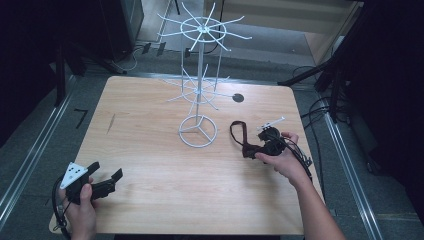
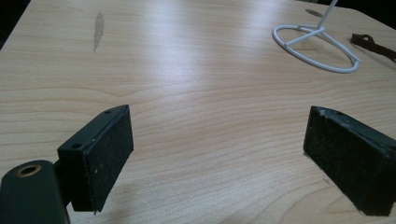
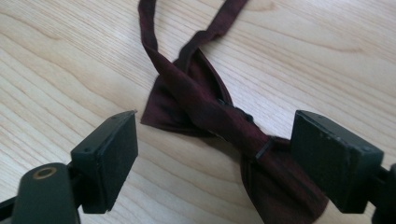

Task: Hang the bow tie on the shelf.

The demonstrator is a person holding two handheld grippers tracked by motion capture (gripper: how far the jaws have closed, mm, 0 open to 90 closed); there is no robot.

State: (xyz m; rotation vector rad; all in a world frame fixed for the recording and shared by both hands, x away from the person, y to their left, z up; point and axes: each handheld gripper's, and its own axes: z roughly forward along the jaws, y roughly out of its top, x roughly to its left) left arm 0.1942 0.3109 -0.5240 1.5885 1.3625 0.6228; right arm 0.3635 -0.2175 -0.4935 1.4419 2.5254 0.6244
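**Right gripper poised over a dark red bow tie, left gripper waiting at the near corner**

From above I see a light wooden table with rounded corners, ringed by grey floor and metal rails. Its near and left stretches are bare wood, giving me wide room to move. A white wire display rack stands on its ring base at the table's middle, toward the far side.

The dark red bow tie lies flat on the wood right of the rack, near the right edge. Its long axis runs diagonally in the right gripper view, bow at lower right, strap looping away toward the top. In the high view the strap loop points toward the rack's base.

My right gripper has its jaws apart, one on each side of the bow, not clamped on it. My left gripper sits near the front left corner, jaws spread wide over bare wood.

I can read no writing or labels anywhere.
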